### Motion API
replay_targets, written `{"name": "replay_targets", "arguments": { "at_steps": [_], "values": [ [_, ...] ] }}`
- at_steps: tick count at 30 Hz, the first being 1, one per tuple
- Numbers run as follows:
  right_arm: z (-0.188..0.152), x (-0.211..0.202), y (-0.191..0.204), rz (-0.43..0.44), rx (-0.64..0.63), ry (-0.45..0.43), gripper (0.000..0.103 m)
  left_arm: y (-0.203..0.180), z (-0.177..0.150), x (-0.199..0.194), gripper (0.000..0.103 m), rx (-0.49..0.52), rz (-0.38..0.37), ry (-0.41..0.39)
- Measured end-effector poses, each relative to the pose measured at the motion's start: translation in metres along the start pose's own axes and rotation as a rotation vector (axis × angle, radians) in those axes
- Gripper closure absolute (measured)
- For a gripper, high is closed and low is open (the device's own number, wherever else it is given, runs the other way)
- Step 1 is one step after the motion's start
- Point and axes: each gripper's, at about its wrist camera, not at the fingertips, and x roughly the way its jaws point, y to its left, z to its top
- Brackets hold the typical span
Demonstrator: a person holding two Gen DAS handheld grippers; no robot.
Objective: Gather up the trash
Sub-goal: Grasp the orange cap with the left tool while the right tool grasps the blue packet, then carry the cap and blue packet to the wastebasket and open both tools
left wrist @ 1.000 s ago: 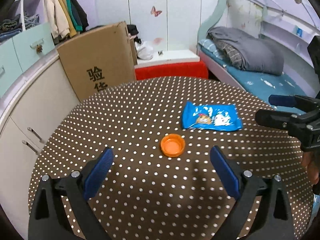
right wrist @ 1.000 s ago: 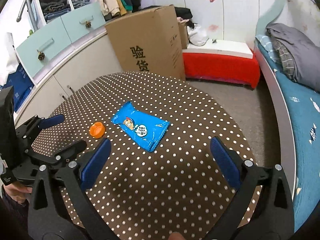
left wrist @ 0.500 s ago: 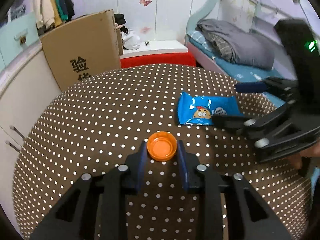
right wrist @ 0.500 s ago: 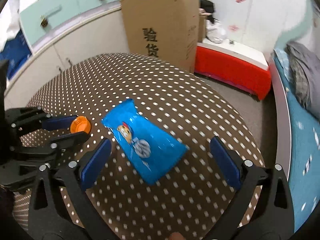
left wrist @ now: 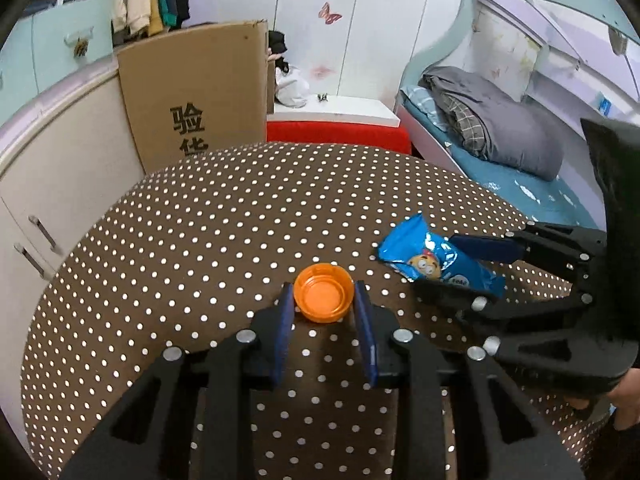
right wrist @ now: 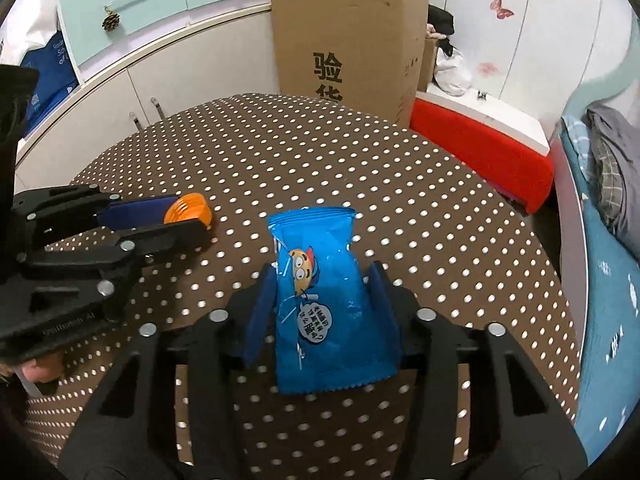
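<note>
An orange bottle cap (left wrist: 323,298) sits between the blue pads of my left gripper (left wrist: 322,300), which is shut on it above the dotted brown table (left wrist: 224,232). The cap also shows in the right wrist view (right wrist: 190,209). A blue snack wrapper (right wrist: 324,300) lies between the pads of my right gripper (right wrist: 322,276), which is shut on it. The wrapper also shows in the left wrist view (left wrist: 432,260), held by the right gripper (left wrist: 448,264) and lifted off the table.
A tall cardboard box (left wrist: 196,96) stands behind the table at the back left. A red bench (left wrist: 336,132) and a bed (left wrist: 500,148) are behind and to the right. White cabinets (left wrist: 48,184) run along the left.
Both grippers closed from wide open: the left on the orange cap, the right on the blue wrapper. The wrapper has been turned and raised off the table.
</note>
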Motion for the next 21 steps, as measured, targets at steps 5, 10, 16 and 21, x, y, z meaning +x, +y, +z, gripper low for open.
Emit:
{"name": "replay_targets", "arguments": {
  "at_steps": [5, 10, 16, 21],
  "values": [
    [0.001, 0.001, 0.004, -0.030, 0.013, -0.023, 0.064, -0.002, 0.002, -0.002, 0.074, 0.001, -0.010, -0.005],
    [-0.011, -0.014, -0.005, -0.008, 0.076, -0.035, 0.072, -0.004, 0.000, -0.008, 0.074, 0.001, -0.021, -0.027],
    [-0.033, -0.044, -0.021, -0.025, 0.127, -0.052, 0.090, -0.013, -0.002, -0.011, 0.074, 0.003, -0.051, -0.046],
    [-0.042, -0.048, -0.029, 0.007, 0.154, -0.031, 0.089, -0.019, -0.004, -0.011, 0.074, -0.007, -0.077, -0.047]
  ]
}}
